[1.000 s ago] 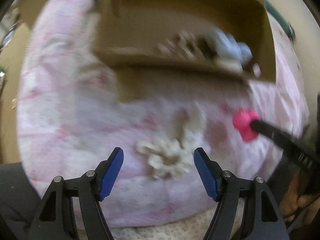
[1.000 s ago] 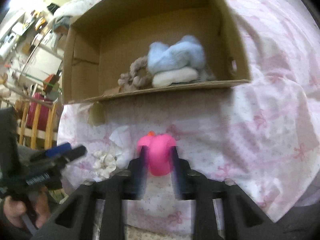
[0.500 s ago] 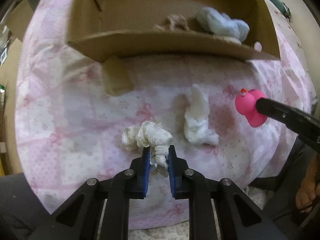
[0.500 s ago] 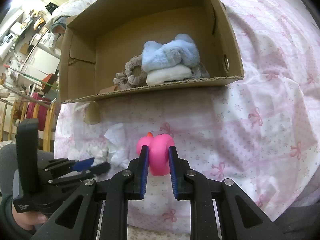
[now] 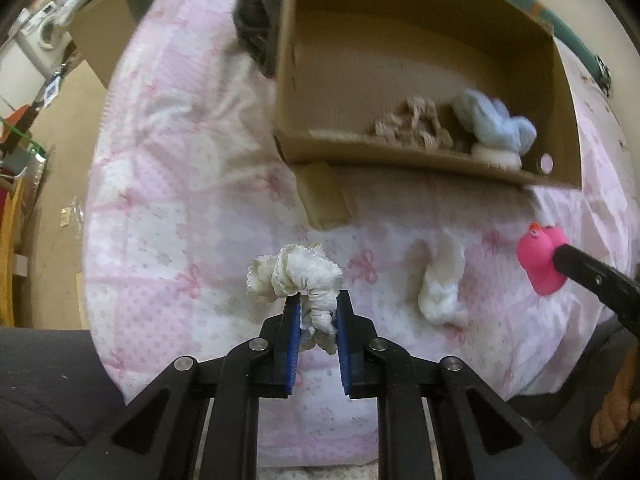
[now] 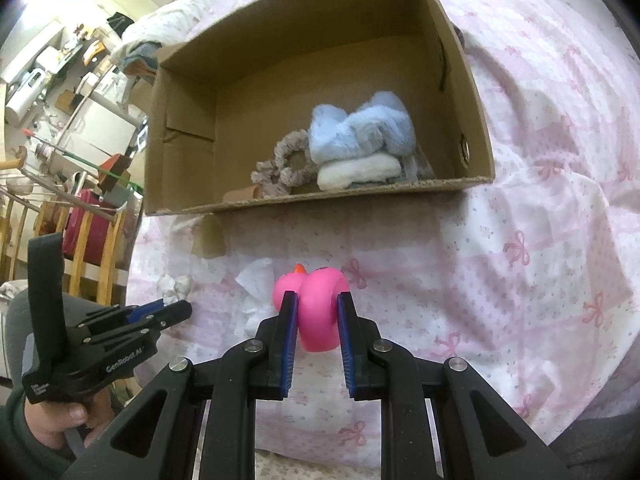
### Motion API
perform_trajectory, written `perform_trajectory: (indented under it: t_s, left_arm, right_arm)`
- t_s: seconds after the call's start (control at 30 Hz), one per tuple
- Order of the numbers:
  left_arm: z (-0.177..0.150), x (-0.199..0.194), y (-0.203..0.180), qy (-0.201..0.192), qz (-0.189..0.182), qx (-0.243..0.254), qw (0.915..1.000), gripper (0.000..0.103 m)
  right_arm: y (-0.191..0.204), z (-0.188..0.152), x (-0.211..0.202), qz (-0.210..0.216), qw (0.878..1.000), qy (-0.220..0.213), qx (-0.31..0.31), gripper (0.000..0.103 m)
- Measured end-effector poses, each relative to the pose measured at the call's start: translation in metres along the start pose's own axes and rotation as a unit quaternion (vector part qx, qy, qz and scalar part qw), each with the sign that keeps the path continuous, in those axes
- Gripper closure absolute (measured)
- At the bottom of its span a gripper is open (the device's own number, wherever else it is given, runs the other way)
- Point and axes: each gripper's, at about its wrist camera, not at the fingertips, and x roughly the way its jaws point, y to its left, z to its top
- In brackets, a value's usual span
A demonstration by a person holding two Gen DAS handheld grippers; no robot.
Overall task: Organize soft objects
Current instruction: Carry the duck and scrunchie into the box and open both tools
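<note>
My left gripper [image 5: 317, 312] is shut on a white lace scrunchie [image 5: 298, 276], held just above the pink bedspread [image 5: 168, 184]. My right gripper [image 6: 314, 312] is shut on a pink rubber duck [image 6: 316, 304], seen at the right in the left wrist view as the pink duck [image 5: 540, 260]. A crumpled white cloth [image 5: 442, 280] lies on the bedspread between them. Behind stands an open cardboard box [image 6: 192, 92] with a beige scrunchie [image 6: 284, 164], a fluffy blue piece [image 6: 360, 128] and a white roll [image 6: 358, 172] inside. The left gripper [image 6: 168, 310] shows at the lower left of the right wrist view.
A loose cardboard flap [image 5: 324, 196] hangs below the box's near edge. A dark garment [image 5: 256, 36] lies on the bed left of the box. Shelves, wooden rails and clutter [image 6: 60, 140] stand beyond the bed's left edge. A person's hand [image 6: 56, 420] holds the left gripper.
My left gripper closed on the white scrunchie and lifted it a little off the bedspread. The right gripper kept hold of the pink duck and stayed nearly still.
</note>
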Motion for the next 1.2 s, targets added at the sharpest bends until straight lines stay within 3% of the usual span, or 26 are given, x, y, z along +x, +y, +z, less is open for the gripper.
perform_trajectory:
  t_s: [0.27, 0.47, 0.63, 0.97, 1.2]
  left_arm:
    - [0.018, -0.042, 0.005, -0.065, 0.007, -0.019, 0.9977, 0.088]
    - [0.054, -0.076, 0.001, -0.118, 0.012, 0.000, 0.9930, 0.088]
    - [0.084, -0.091, -0.004, -0.142, 0.007, 0.012, 0.9898, 0.088]
    - [0.123, -0.074, -0.016, -0.158, 0.002, 0.028, 0.9870, 0.088]
    - [0.130, -0.048, -0.022, -0.149, -0.005, 0.038, 0.9882, 0.088]
  right_arm:
    - [0.006, 0.003, -0.026, 0.034, 0.998, -0.044, -0.006, 0.082]
    - [0.032, 0.020, -0.067, 0.054, 0.989, -0.132, -0.045, 0.082]
    - [0.042, 0.045, -0.089, 0.070, 0.982, -0.168, -0.046, 0.082]
    - [0.028, 0.095, -0.086, 0.071, 0.979, -0.191, -0.032, 0.082]
    - [0.008, 0.101, -0.047, 0.038, 0.986, -0.159, -0.017, 0.082]
